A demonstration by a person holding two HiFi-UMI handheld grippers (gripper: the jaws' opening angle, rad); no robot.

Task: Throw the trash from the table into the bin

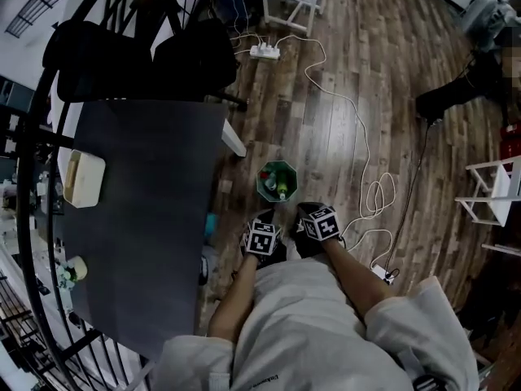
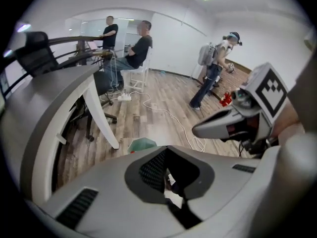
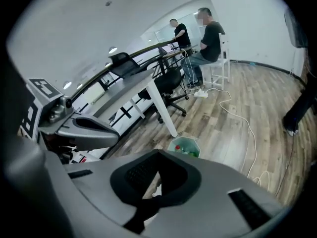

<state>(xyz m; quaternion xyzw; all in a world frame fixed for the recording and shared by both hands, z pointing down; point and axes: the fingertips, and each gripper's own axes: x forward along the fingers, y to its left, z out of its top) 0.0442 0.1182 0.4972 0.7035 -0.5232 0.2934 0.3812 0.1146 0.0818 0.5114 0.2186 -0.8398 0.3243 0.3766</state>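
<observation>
The green bin [image 1: 277,180] stands on the wooden floor beside the dark table [image 1: 146,218], with bottles and other trash inside. Both grippers hover just short of it, over the floor in front of the person's body. My left gripper [image 1: 263,228] is shut, and I see nothing gripped in it; its own view shows the jaws [image 2: 167,155] meeting above the bin [image 2: 142,144]. My right gripper [image 1: 314,217] is shut too, with nothing between its jaws [image 3: 159,155]; the bin [image 3: 184,146] lies just beyond them. Each gripper shows in the other's view, side by side.
A pale box [image 1: 84,177] and a small cup-like thing [image 1: 73,269] lie at the table's left side. Black office chairs [image 1: 187,55] stand at its far end. A power strip [image 1: 264,51] and a white cable [image 1: 362,145] trail across the floor. People sit and stand further off.
</observation>
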